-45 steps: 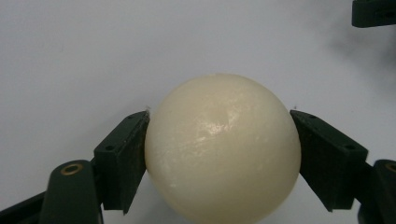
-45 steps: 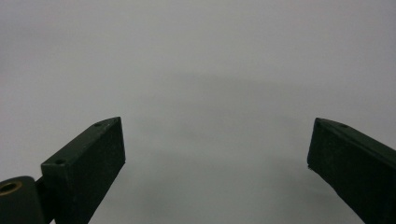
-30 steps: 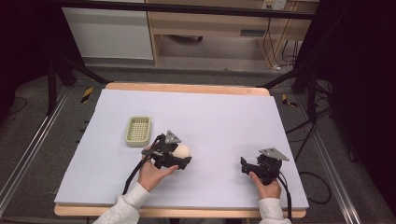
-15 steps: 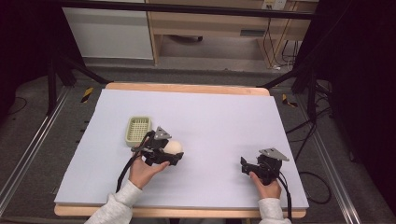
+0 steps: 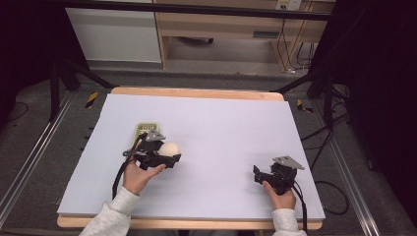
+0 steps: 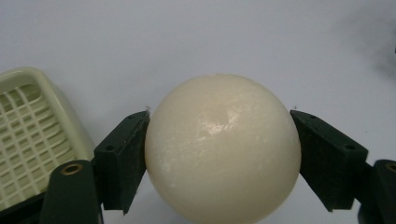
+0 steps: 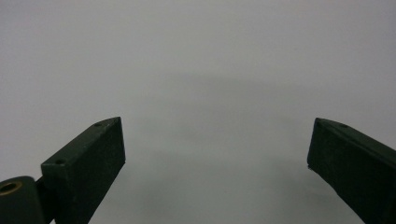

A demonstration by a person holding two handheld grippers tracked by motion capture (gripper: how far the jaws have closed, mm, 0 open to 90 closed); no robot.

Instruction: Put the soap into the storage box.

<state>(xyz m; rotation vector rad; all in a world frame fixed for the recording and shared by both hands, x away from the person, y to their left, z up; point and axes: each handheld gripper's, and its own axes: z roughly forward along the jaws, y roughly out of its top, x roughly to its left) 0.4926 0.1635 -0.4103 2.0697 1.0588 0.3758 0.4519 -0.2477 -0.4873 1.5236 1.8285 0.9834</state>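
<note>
From the high view, your left claw grips a cream ball just above the lilac tabletop, and the pale green slotted basket lies just behind that claw, partly hidden by it. Your right claw rests well apart near the front right of the tabletop, with nothing between its jaws. In the left gripper view, the ball sits squarely between the two black jaws, each pressed against one side of it, so the hold looks centred and firm; the basket shows at the left edge, close beside the claw, its grid floor bare as far as you can see. In the right gripper view, the jaws stand wide apart over bare tabletop. I judge you are in the carry step, ball in hand and the basket as the likely goal. The next move calls for bringing the ball over the basket's rim, lowering until it sits on the grid, and only then parting the jaws; a smooth round ball may roll, so release low and gently.
</note>
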